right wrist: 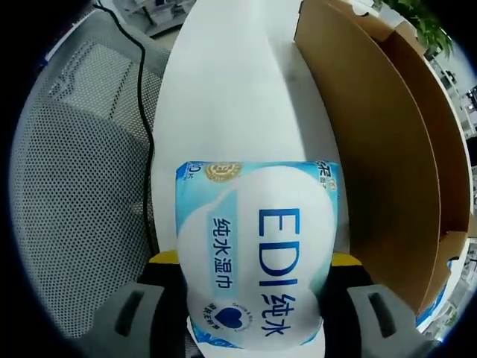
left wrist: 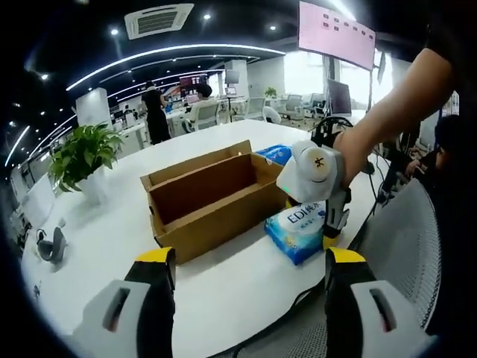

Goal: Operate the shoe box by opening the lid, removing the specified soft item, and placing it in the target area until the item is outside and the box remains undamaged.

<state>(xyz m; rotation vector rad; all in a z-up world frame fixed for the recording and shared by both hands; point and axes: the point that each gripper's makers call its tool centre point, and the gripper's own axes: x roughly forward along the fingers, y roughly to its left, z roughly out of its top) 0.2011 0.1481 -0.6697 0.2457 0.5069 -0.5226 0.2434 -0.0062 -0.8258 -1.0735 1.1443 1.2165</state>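
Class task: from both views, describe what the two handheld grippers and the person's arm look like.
The left gripper has black jaws with yellow tips and light grey housings with dark slots. The right gripper has a rounded white body bearing a small yellow mark, with black-and-yellow jaws below. The person's arm wears a dark short sleeve. In the right gripper view its own jaws are likewise black, yellow-tipped, grey-housed.

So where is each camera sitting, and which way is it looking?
Left gripper view: rides on the left gripper, looking across the white table at the open cardboard box; the person's arm brings in the right gripper.
Right gripper view: rides on the right gripper, looking down at the wet wipes pack held in its jaws, beside the box wall.
Both views share the box, table and wipes pack.
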